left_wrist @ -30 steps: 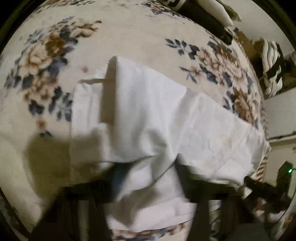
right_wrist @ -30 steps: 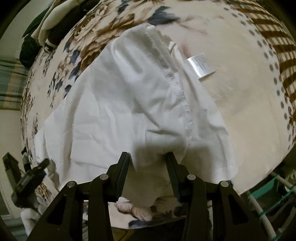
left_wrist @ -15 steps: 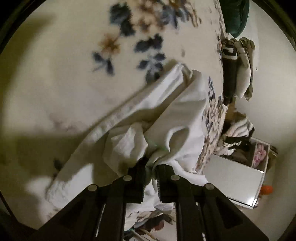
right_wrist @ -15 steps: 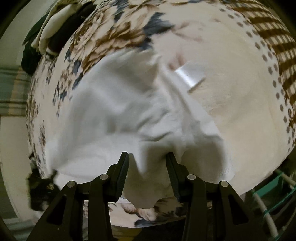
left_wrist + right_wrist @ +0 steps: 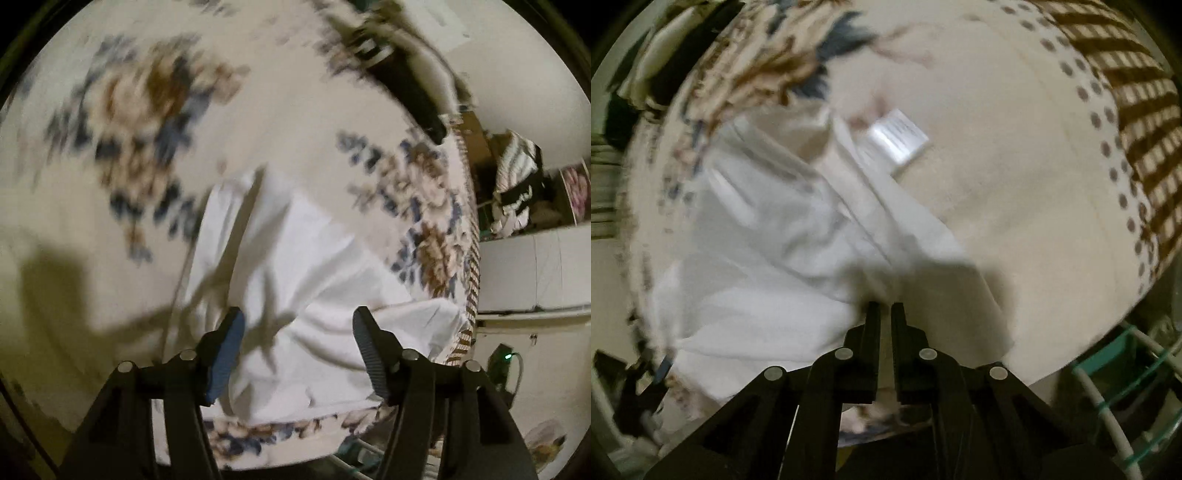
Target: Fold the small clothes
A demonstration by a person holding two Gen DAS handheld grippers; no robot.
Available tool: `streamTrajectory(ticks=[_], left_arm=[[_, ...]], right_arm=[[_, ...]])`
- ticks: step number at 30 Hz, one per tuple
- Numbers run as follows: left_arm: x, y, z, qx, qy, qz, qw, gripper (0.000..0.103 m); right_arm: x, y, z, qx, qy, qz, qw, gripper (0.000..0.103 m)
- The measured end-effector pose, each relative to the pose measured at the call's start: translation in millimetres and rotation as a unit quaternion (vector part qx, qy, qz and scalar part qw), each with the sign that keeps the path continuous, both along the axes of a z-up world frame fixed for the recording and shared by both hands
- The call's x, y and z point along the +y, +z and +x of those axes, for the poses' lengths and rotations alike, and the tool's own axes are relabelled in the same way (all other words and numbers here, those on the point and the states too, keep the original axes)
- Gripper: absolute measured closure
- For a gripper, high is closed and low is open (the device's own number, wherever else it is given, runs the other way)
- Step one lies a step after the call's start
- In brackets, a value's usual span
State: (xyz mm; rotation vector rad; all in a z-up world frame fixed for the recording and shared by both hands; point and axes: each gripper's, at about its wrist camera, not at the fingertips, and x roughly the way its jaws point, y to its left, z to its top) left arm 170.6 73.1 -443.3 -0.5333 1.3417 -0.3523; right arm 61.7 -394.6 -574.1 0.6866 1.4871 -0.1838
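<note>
A small white garment (image 5: 295, 280) lies creased on a floral bedspread (image 5: 155, 110). My left gripper (image 5: 295, 328) is open just above the garment's near part, holding nothing. In the right wrist view the same white garment (image 5: 775, 251) lies with its care label (image 5: 897, 138) turned out on the cream cloth. My right gripper (image 5: 885, 310) is shut on a fold of the white garment at its near edge. Both views are motion-blurred.
Dark and light clothes (image 5: 406, 74) are piled at the far edge of the bed. A striped heap (image 5: 517, 173) and a white cabinet (image 5: 532, 269) stand to the right. A green and white rack (image 5: 1126, 387) sits by the bed's near right corner.
My left gripper let go of the garment and opened, and its view swung back over the bed. My right gripper closed on the near fold of the garment.
</note>
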Motion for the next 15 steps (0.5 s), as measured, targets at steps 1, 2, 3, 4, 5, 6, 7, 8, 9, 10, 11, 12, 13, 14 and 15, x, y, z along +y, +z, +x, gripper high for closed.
streamTrajectory(ticks=[1,2,3,4,5,6,7,8,9,10,11,12,13,14,15], left_arm=[[-2,3,4,-0.013,-0.009,0.006,0.9999,0.036],[-4,2,11,-0.028,-0.019,0.015,0.9993,0.035],[-7,0,17,-0.039,-0.029,0.026,0.9985,0.035],[-11,-6,27,-0.043,-0.039,0.028,0.9979,0.035],[-16,-17,39,-0.037,-0.047,0.027,0.9978,0.035],[-20,-30,51,-0.03,-0.057,0.028,0.9975,0.035],[-23,-40,56,-0.023,-0.068,0.022,0.9972,0.035],[-28,-52,65,-0.009,-0.079,0.021,0.9966,0.035],[-31,-62,70,0.002,-0.085,0.028,0.996,0.035],[-34,-70,73,0.006,-0.094,0.026,0.9952,0.035],[-38,-78,76,0.01,-0.106,0.03,0.9938,0.035],[-39,-79,76,0.008,-0.109,0.035,0.9934,0.035],[-40,-77,74,0.001,-0.111,0.039,0.9931,0.035],[-42,-73,71,-0.011,-0.112,0.043,0.9927,0.037],[-43,-70,67,-0.025,-0.113,0.046,0.9922,0.045]], right_arm=[[0,11,4,-0.013,0.01,-0.01,1.0,0.087],[0,20,9,-0.031,0.018,-0.012,0.999,0.06],[0,30,16,-0.06,0.022,-0.006,0.998,0.027],[0,34,22,-0.075,0.025,-0.002,0.997,0.015],[0,35,30,-0.092,0.03,0.001,0.995,0.01],[1,33,39,-0.1,0.038,0.001,0.994,0.01],[1,27,49,-0.102,0.045,0.005,0.994,0.01],[1,19,56,-0.1,0.054,0.009,0.993,0.01],[1,8,65,-0.094,0.067,0.01,0.993,0.01],[2,-2,73,-0.087,0.079,0.009,0.993,0.01],[3,-11,79,-0.078,0.088,0.014,0.993,0.01],[4,-22,84,-0.07,0.095,0.031,0.993,0.01],[6,-30,88,-0.066,0.098,0.045,0.992,0.01],[7,-32,88,-0.072,0.097,0.048,0.991,0.012],[7,-29,86,-0.088,0.097,0.05,0.99,0.026]])
